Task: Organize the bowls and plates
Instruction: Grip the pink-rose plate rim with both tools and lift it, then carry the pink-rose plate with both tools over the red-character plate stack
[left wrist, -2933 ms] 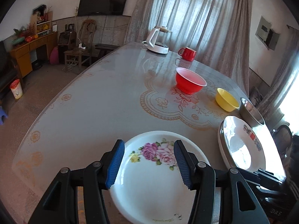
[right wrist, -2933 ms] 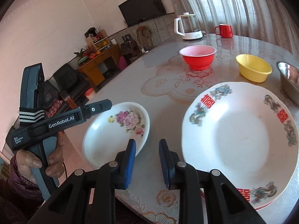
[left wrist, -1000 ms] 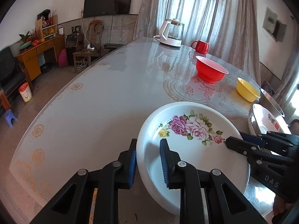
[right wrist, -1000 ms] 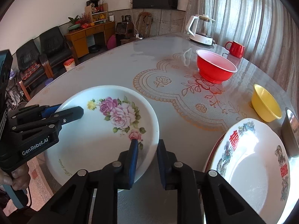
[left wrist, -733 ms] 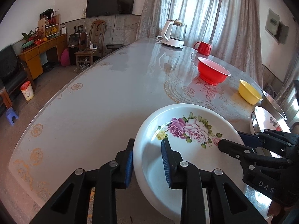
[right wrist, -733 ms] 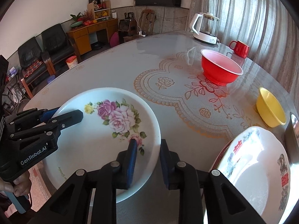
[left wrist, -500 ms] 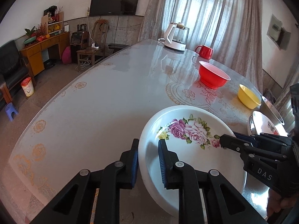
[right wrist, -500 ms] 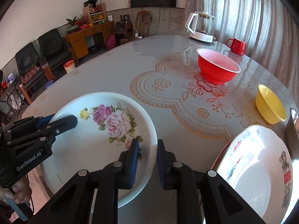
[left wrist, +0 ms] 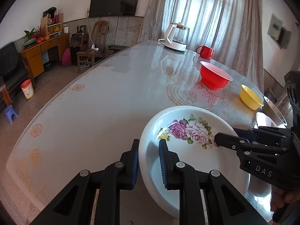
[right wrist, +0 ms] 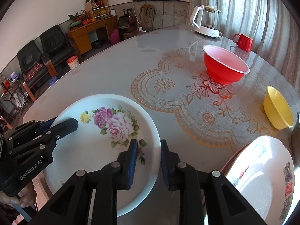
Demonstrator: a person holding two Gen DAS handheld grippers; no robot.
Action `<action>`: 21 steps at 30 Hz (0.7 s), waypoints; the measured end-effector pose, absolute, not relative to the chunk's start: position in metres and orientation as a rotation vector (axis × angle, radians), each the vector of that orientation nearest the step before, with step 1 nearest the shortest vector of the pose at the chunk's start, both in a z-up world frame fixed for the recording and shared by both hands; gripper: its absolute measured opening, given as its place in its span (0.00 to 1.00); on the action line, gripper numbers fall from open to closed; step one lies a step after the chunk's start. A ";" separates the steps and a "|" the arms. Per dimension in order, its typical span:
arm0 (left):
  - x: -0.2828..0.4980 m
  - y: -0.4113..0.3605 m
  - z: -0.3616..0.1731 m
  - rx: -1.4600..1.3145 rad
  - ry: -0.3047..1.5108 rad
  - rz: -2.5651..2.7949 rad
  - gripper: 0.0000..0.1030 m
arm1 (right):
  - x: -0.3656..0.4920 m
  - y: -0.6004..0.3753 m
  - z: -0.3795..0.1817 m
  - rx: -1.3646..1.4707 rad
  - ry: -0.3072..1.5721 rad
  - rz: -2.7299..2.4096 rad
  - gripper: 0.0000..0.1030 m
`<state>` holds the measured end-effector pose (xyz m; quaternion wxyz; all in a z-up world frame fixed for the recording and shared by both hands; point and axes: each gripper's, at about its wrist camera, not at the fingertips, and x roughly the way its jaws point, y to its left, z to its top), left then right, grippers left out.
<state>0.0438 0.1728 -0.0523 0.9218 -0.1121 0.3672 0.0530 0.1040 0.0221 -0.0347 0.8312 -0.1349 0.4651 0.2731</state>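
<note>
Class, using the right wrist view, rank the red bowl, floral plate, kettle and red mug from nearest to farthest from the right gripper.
1. floral plate, between the right gripper's fingers
2. red bowl, mid-table, right of centre
3. red mug, beyond the bowl
4. kettle, far edge

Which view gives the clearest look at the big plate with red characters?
The right wrist view: the red-character plate fills its lower right corner, showing a red character and its raised left rim. The left wrist view shows only a sliver of it, behind the right hand-held gripper.
</note>
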 end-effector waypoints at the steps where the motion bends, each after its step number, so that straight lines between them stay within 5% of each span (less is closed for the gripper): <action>1: 0.044 0.174 -0.052 -0.238 0.754 0.108 0.19 | 0.103 0.024 -0.035 -0.303 0.974 0.578 0.24; 6: 0.038 0.185 -0.045 -0.326 0.734 0.068 0.18 | 0.105 0.014 -0.031 -0.223 0.978 0.563 0.14; 21: 0.047 0.167 -0.022 -0.287 0.697 0.038 0.18 | 0.105 -0.013 -0.010 -0.059 0.938 0.524 0.13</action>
